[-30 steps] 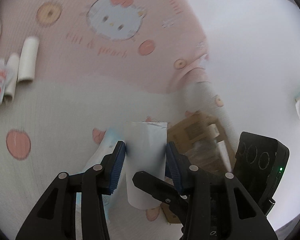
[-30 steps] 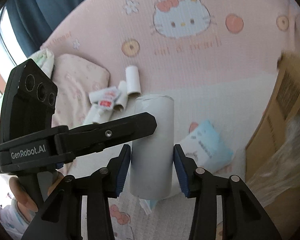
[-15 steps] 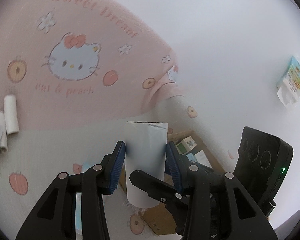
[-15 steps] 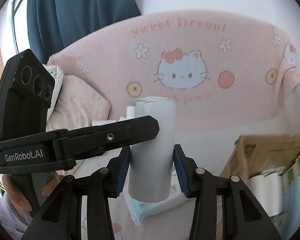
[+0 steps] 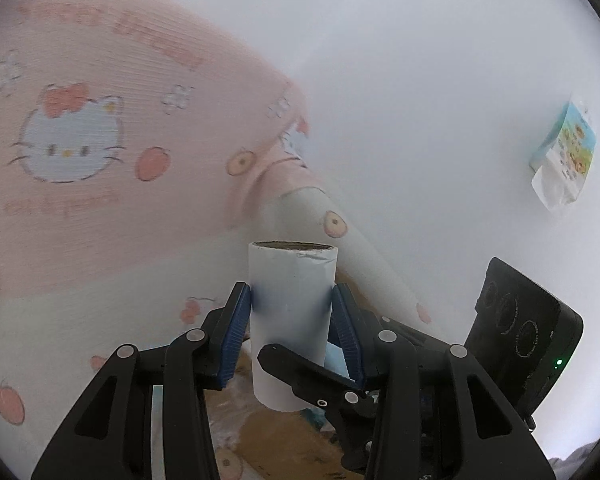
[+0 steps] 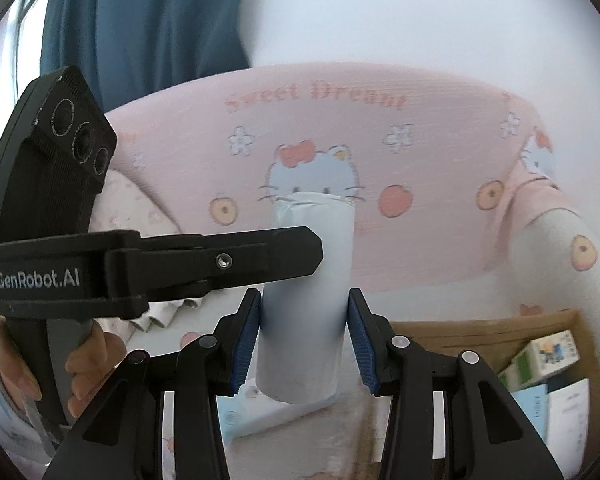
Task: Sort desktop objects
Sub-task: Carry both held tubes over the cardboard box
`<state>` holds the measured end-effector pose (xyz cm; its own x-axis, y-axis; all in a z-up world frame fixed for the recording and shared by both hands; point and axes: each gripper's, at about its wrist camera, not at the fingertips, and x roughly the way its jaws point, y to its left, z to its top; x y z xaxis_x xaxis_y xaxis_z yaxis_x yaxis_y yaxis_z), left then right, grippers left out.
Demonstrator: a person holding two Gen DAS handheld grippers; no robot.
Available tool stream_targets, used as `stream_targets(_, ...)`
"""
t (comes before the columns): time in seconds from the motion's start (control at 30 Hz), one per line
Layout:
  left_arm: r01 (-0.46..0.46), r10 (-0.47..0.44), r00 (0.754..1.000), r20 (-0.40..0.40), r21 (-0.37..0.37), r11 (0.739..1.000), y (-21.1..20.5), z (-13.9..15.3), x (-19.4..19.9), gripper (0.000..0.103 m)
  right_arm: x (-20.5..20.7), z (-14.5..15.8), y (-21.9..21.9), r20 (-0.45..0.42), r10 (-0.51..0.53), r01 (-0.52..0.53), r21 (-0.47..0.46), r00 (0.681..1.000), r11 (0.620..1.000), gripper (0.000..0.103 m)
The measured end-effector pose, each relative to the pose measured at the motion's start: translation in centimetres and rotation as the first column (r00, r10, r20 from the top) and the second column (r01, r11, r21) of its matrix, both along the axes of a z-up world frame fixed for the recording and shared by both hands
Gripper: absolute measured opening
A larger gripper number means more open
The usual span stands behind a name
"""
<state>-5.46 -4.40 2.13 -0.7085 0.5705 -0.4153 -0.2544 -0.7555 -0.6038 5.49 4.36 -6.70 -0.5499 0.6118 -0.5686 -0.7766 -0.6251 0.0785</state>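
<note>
My left gripper [image 5: 291, 332] is shut on a white cardboard tube [image 5: 291, 320], held upright in the air. My right gripper [image 6: 305, 340] is shut on a second white tube [image 6: 306, 304], also upright. The two grippers are close together: the right gripper's body [image 5: 520, 344] shows at the right of the left wrist view, and the left gripper's finger [image 6: 204, 264] crosses in front of the right tube. A brown cardboard box [image 6: 476, 332] with small cartons inside sits low right in the right wrist view. Part of the box [image 5: 276, 436] shows under the left gripper.
A pink Hello Kitty headboard cushion [image 6: 340, 152] stands behind the bed. A blue tissue pack [image 6: 260, 416] lies on the sheet below the right tube. A dark blue curtain [image 6: 140, 28] hangs at the back left. A printed packet [image 5: 564, 160] hangs on the white wall.
Both grippers have risen and tilted up with their tubes. The view has swung from the bed sheet to the headboard and wall. The box has come into the right wrist view.
</note>
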Motion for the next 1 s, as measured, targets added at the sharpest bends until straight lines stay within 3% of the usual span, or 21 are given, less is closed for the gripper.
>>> stream_targets(0.17, 0.071, -0.071, 0.997, 0.005, -0.099, 0.993, 4.8, 1.8, -3.4, 0.046, 2.9, 1.3, 2.2, 0.017, -0.049, 0.049, -0.002, 0.999, 0.999, 0.041)
stream_targets(0.33, 0.102, -0.098, 0.995, 0.026, -0.182, 0.978, 7.9, 1.6, -5.4, 0.046, 6.2, 1.6, 4.5, 0.01, -0.121, 0.121, -0.047, 0.993, 0.991, 0.041)
stream_targets(0.6, 0.143, -0.116, 0.981, 0.156, -0.173, 0.975, 10.0, -0.9, -8.8, 0.046, 9.8, -0.3, 7.5, 0.001, -0.156, 0.154, -0.172, 0.988, 0.973, 0.041)
stream_targets(0.77, 0.17, -0.1, 0.938, 0.331, -0.191, 0.967, 11.3, -3.3, -11.2, 0.046, 10.8, -3.0, 9.3, 0.011, -0.131, 0.128, -0.312, 0.991, 0.942, 0.041)
stream_targets(1.0, 0.174, -0.087, 0.863, 0.497, -0.132, 0.976, 12.0, -6.9, -12.7, 0.043, 12.4, -7.2, 11.1, 0.033, -0.135, 0.134, -0.482, 0.99, 0.866, 0.041)
